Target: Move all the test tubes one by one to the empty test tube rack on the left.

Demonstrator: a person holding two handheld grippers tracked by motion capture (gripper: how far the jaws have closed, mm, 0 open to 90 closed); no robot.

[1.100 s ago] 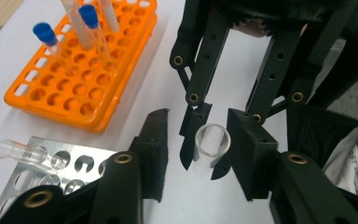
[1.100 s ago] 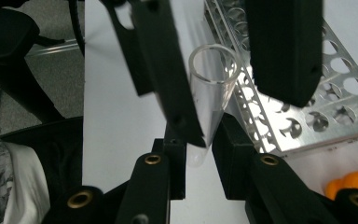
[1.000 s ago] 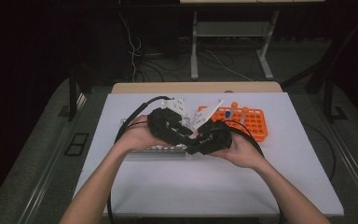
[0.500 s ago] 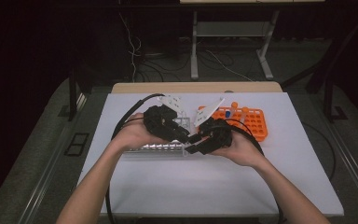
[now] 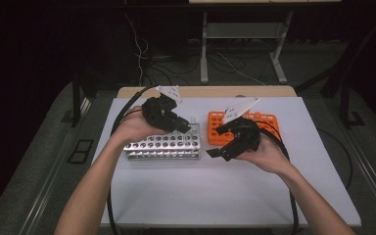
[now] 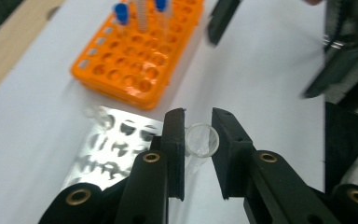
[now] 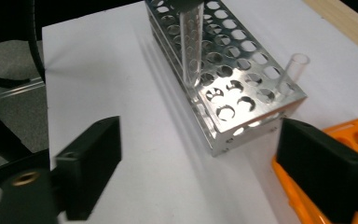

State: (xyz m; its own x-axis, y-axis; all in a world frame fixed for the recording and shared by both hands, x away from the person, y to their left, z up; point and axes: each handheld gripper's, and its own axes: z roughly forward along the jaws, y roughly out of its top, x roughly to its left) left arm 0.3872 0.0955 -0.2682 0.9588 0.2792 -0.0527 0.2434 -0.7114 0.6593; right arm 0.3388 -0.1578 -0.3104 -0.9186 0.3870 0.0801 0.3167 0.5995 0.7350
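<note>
The left gripper [image 6: 198,140] pinches a clear tube [image 6: 201,141] above the near right end of the metal rack [image 5: 162,145]. The right gripper [image 7: 200,163] has just been opening; its jaws are spread wide with nothing between them, near the orange rack [image 5: 215,128].

left gripper [image 5: 180,128]: black body, brass-ringed screw holes on jaws, grey three-cornered plate at 12 o'clock | right gripper [image 5: 214,153]: likewise built | black cables trailed | forearms bare, no sleeves seen

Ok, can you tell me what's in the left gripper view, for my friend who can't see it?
Two black jaws of the left gripper pinch a clear glass tube, seen end-on. Below lies a shiny metal rack, and behind it an orange rack with blue-capped tubes.
</note>
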